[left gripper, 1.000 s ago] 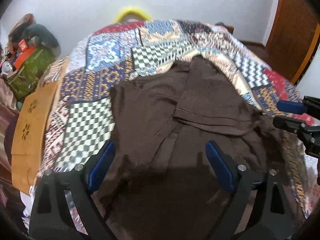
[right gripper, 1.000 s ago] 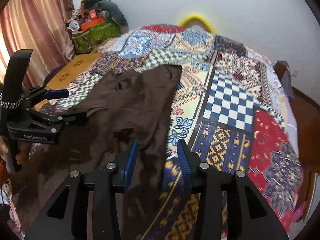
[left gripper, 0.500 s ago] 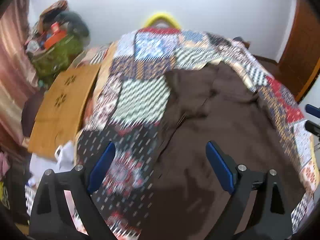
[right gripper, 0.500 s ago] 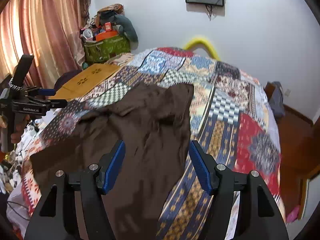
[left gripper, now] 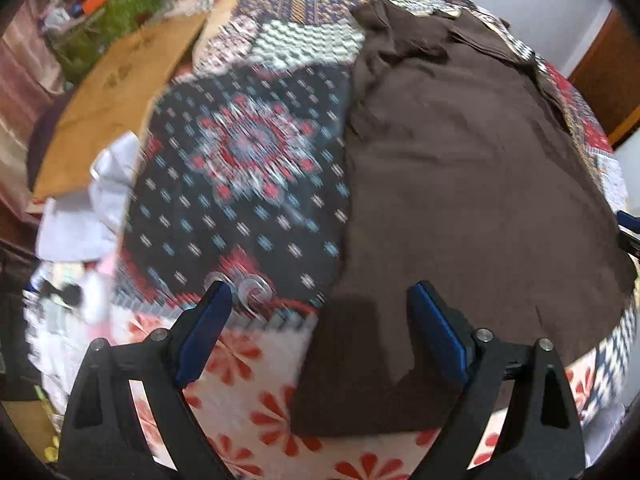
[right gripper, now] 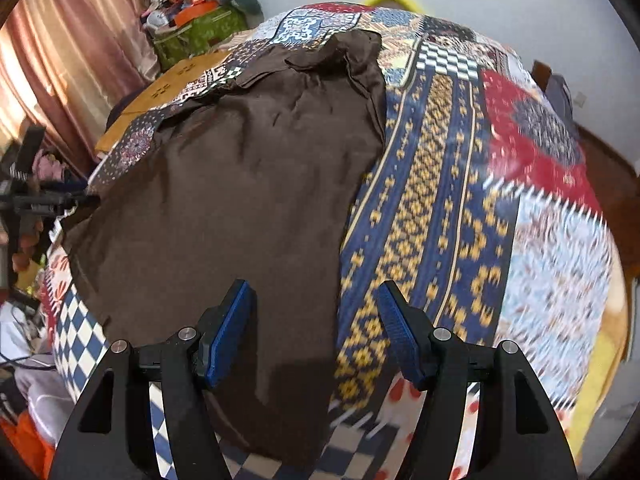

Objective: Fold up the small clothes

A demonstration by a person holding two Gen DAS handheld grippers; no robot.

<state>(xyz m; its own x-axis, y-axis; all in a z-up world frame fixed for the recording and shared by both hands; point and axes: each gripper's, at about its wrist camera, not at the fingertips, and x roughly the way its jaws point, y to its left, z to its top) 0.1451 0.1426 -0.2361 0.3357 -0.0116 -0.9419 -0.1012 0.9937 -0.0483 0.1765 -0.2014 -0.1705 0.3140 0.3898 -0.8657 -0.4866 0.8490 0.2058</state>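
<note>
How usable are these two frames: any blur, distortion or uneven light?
Left wrist view: motion blur smears the quilt and the clutter at the left edge; the brown garment reads clearer, and the blue fingers are sharp. Right wrist view: the garment is fairly crisp, the quilt blurs toward the right; warm light glows through the curtain. Both views bulge with fisheye distortion.

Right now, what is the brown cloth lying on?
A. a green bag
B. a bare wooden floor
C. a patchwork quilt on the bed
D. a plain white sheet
C: the brown cloth lies spread flat on the quilt, whose many-coloured patterned patches show all around it in both views.
</note>
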